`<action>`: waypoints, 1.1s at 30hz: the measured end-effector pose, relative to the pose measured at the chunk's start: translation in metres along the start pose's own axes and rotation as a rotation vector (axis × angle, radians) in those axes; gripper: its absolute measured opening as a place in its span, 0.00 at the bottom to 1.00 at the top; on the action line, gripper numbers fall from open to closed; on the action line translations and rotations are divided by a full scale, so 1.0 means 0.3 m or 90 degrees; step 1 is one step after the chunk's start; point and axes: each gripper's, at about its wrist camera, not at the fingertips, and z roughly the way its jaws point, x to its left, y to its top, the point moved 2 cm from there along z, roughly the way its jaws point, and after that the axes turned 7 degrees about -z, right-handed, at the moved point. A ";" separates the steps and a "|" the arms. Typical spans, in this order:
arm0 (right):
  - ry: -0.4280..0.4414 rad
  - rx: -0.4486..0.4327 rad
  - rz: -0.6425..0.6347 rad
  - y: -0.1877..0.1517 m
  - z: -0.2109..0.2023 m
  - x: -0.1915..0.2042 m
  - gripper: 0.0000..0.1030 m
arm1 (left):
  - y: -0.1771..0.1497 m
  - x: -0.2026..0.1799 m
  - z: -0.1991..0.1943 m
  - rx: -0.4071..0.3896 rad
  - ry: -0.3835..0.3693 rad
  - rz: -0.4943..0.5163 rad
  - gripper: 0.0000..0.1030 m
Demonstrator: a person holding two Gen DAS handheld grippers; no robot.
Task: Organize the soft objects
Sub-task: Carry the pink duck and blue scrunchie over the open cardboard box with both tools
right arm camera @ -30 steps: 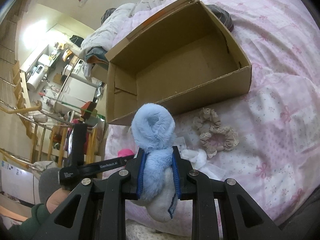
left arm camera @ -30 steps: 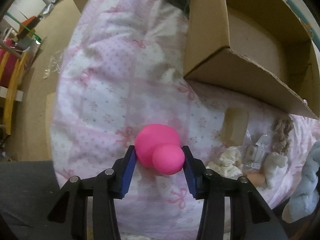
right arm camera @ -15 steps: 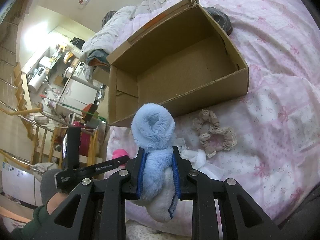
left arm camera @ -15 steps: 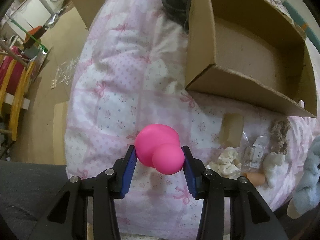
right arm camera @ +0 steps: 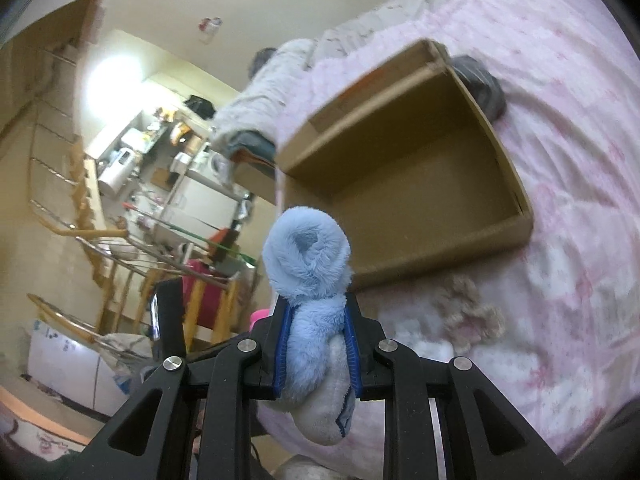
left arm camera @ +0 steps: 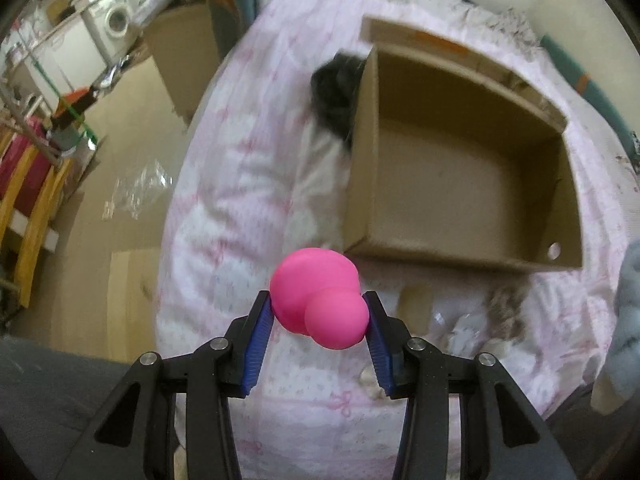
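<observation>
My left gripper point(left arm camera: 318, 316) is shut on a pink soft toy point(left arm camera: 316, 296) made of two round lobes, held above the pink bedspread point(left arm camera: 240, 200) near the front left corner of an open cardboard box point(left arm camera: 460, 184). My right gripper point(right arm camera: 316, 344) is shut on a fluffy light-blue sock point(right arm camera: 310, 264), held above the bed in front of the same box point(right arm camera: 412, 200), whose inside shows bare. The blue sock also shows at the right edge of the left wrist view point(left arm camera: 628, 308). The left gripper's body point(right arm camera: 168, 316) and a bit of the pink toy point(right arm camera: 260, 316) show in the right wrist view.
A beige scrunchie point(right arm camera: 468, 312) and white soft items point(left arm camera: 464, 332) lie on the bed in front of the box. A dark garment point(left arm camera: 336, 96) lies behind the box's left wall. The floor, a wooden rack point(left arm camera: 28, 184) and a washing machine point(left arm camera: 116, 20) are to the left.
Both grippers have risen and tilted up toward the box, each still holding its object. The box now shows more from above and nearer the centre of both views.
</observation>
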 end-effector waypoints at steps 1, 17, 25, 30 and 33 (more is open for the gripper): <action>0.005 -0.006 -0.004 0.017 -0.008 0.007 0.25 | 0.011 -0.014 -0.017 -0.009 -0.002 0.007 0.40; -0.027 -0.085 -0.018 0.250 0.019 -0.106 0.25 | 0.200 -0.250 0.004 -0.070 -0.035 0.113 0.40; -0.078 -0.073 -0.012 0.245 0.082 -0.168 0.25 | 0.211 -0.317 0.097 -0.068 -0.050 0.121 0.40; -0.121 -0.070 -0.008 0.251 0.109 -0.198 0.25 | 0.203 -0.324 0.141 -0.064 -0.059 0.123 0.40; -0.138 -0.064 -0.024 0.266 0.136 -0.198 0.25 | 0.197 -0.325 0.166 -0.059 -0.065 0.124 0.40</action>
